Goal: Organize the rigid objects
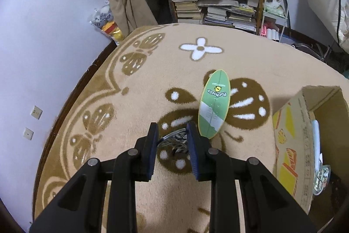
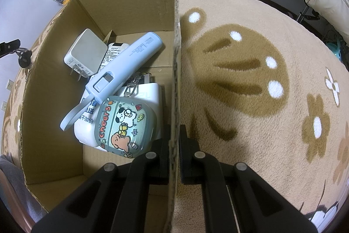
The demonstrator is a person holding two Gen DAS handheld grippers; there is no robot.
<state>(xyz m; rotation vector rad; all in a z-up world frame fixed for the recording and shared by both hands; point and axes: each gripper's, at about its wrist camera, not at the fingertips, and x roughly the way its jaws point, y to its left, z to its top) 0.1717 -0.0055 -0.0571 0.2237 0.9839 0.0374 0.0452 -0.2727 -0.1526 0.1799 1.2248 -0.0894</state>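
The right gripper [image 2: 173, 141] pinches the cardboard box [image 2: 139, 1] wall to steady it, while the left gripper [image 1: 172, 134] (half open, empty) straddles the keyring [image 1: 174, 141].

Beige rug [image 1: 152, 84] with brown butterflies, green-and-white oval board [image 1: 214, 102], pale-blue power bank [image 2: 126, 62]

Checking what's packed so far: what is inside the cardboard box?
In the box: a blue power bank lying over a white charger, a cartoon case and white adapters. What lies beneath them is covered.
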